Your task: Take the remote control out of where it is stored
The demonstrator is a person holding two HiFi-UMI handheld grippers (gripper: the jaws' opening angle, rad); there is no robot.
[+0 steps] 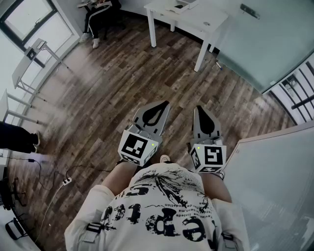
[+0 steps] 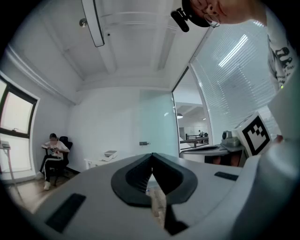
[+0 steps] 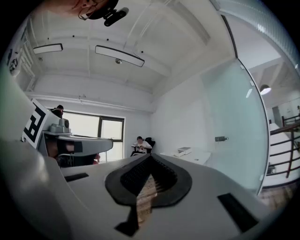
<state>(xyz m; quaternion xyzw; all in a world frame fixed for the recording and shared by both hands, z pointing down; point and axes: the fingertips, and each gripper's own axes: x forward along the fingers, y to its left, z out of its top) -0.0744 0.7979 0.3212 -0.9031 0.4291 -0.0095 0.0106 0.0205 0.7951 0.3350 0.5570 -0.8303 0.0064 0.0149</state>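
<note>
No remote control shows in any view. In the head view both grippers are held level in front of the person's body, above a wooden floor. My left gripper [image 1: 164, 104] has its jaws together at the tips, with nothing between them; the left gripper view shows its tips [image 2: 151, 154] meeting. My right gripper [image 1: 200, 109] is shut too, and the right gripper view shows its tips [image 3: 150, 155] touching with nothing held. The two grippers hang side by side, a short way apart.
A white table [image 1: 189, 19] stands far ahead on the wooden floor [image 1: 108, 93]. A person sits on a chair [image 1: 100, 14] at the far left. A white surface [image 1: 274, 181] lies close on the right. A glass wall [image 1: 265, 44] closes the far right. Cables [image 1: 54, 181] trail at the left.
</note>
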